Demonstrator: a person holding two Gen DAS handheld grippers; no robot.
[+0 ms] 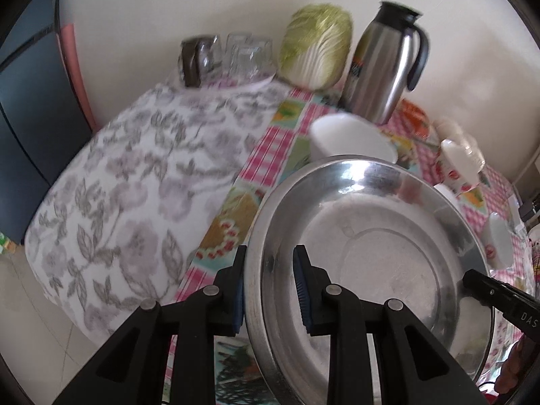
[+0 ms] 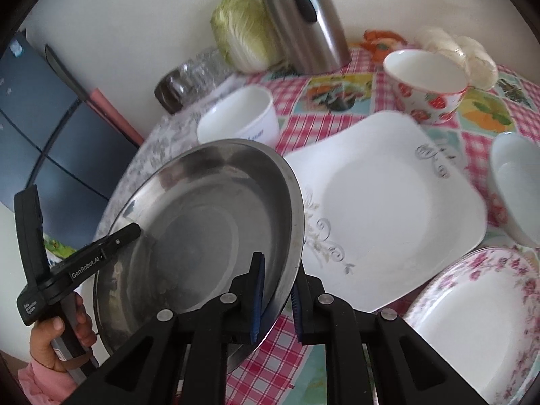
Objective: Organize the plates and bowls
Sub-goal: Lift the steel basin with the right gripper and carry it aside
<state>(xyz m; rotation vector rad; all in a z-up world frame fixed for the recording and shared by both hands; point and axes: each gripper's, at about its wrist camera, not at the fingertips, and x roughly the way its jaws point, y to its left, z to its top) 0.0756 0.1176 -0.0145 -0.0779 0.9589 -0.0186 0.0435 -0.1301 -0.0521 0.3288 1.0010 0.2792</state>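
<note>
A: Both of your grippers are on the round stainless-steel plate (image 2: 202,222). Your right gripper (image 2: 276,295) has its fingers narrow and pinched on the plate's near right rim, one blue pad inside and one under the lip.

B: And your left gripper (image 1: 270,290) is clamped on the opposite rim, fingers a little wider apart, one outside the rim and one on the inner face. The plate sits tilted between them, above the pink checked cloth of the worktop (image 2: 479,141).

A: In the right wrist view, your hand (image 2: 57,341) in a pink sleeve grips the left tool's handle, at the near left.

B: Right of the steel plate lies the square white plate with grey scrollwork (image 2: 388,202), flat on the worktop. Near right of it, a round plate with a pink floral rim (image 2: 472,320).

A: Just beyond the steel plate stands a plain white bowl (image 2: 239,118). Far right, a strawberry-patterned bowl (image 2: 425,81); at the right edge, a pale blue-white bowl (image 2: 516,189).

B: At the far wall you have a green napa cabbage (image 1: 317,47) beside a steel thermos jug (image 1: 388,64), with clear glass jars (image 1: 226,54) to their left.
</note>
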